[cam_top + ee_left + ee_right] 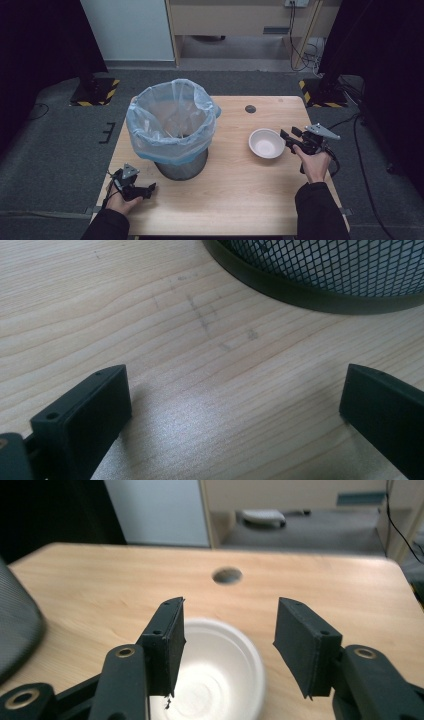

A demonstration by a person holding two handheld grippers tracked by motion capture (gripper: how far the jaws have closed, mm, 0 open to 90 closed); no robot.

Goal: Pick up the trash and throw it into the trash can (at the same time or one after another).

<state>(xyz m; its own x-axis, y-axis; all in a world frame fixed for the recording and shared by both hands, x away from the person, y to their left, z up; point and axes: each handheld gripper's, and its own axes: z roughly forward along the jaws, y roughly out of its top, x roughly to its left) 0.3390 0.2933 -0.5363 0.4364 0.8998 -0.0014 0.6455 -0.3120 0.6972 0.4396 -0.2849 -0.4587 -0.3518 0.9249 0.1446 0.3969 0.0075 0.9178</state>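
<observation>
Right gripper (290,136) agape beside white bowl (266,143) | left gripper (150,189) agape near mesh bin (181,170)

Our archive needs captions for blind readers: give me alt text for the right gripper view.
Two black jaws of the right gripper stand open just above a white round bowl, nothing between them. The bowl sits on a light wooden table with a round hole behind it; a dark mesh bin edges the left.
</observation>
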